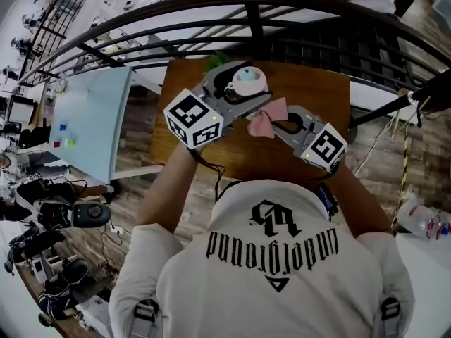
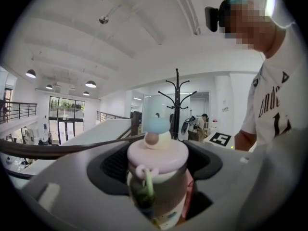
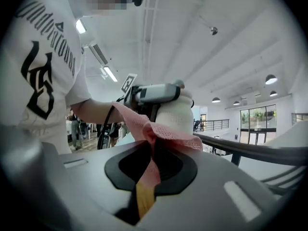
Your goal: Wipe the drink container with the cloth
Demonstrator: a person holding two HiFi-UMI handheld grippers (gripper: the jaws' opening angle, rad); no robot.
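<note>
One drink container (image 1: 248,82) is up in the air over the far half of the brown table (image 1: 317,94). It has a pink lid & a blue knob on top. The left gripper (image 1: 236,90) hugs it from both sides, w/ its jaws tight on the container's body. In the left gripper view the container's bottom is cut off by the pic edge. The print on it is too blurry to read. A green bit hangs from the lid, can't tell what it is.

One pink cloth (image 1: 266,118) is over the middle of the table, right up against the near side of the container. It looks like they touch. The right gripper (image 1: 280,124) pinches the cloth. Its jaws are pressed together on a fold, and the rest flops out in front. In the right gripper view the cloth covers part of the container, so only a white side shows.

There are 2 grippers and 2 marker cubes, 1 on each. The person's shirt (image 1: 275,273) hides the table's near edge. A black railing (image 1: 282,20) runs past the table's far edge. Left of the table is a pale blue board (image 1: 88,118) w/ a few tiny colored bits on it, too small to tell.
</note>
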